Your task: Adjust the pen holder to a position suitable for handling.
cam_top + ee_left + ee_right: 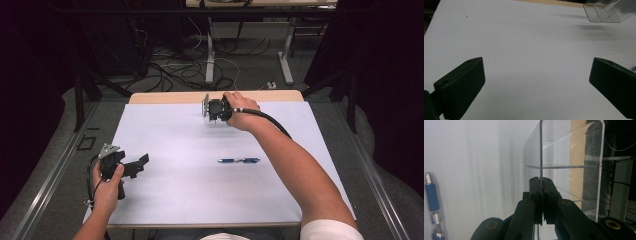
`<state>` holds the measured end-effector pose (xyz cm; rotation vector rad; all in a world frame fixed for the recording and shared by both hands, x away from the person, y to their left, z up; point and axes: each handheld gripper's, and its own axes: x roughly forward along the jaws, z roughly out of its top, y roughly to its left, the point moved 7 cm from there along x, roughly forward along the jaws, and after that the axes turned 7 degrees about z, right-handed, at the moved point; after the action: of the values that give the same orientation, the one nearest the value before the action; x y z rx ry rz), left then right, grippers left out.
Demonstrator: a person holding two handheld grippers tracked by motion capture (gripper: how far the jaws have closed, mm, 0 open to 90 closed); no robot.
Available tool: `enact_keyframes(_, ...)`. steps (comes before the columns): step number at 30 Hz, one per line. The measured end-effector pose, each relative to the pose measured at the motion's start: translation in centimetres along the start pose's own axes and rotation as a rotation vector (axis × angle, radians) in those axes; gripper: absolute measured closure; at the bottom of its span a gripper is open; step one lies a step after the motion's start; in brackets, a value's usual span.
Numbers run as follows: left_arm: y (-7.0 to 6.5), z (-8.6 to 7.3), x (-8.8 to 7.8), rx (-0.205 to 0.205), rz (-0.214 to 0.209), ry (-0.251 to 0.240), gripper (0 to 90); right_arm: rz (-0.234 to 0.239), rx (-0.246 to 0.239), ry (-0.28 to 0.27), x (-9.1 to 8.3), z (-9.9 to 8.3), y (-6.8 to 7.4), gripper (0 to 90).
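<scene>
The clear organizer is pinched by its wall in the closed right gripper; it should be carried level (left gripper gapes, idle).

the right hand-held gripper pinches a wall of the clear divided box; a blue pen lies at left.

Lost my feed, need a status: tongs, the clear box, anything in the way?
Right tongs shut on wall of clear plastic divided box, far table edge. Left tongs open, empty, over white table. Blue pen lies mid-table, apart from both.
</scene>
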<state>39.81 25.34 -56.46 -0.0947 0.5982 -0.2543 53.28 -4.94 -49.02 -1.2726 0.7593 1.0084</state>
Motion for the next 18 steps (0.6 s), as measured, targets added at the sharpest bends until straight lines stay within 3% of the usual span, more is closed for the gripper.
enact_keyframes(11,-0.1,0.0,0.0,0.001,0.004,0.002,0.2,0.031,0.009,0.000,-1.2,0.7,3.5,88.3)
enact_keyframes(13,-0.1,-0.1,0.0,0.000,0.005,0.003,0.2,0.037,0.023,-0.028,-1.2,0.7,4.1,88.3)
enact_keyframes(18,-0.1,-0.1,0.0,0.002,0.005,0.004,0.2,0.079,0.012,-0.024,-1.4,0.6,5.6,88.2)
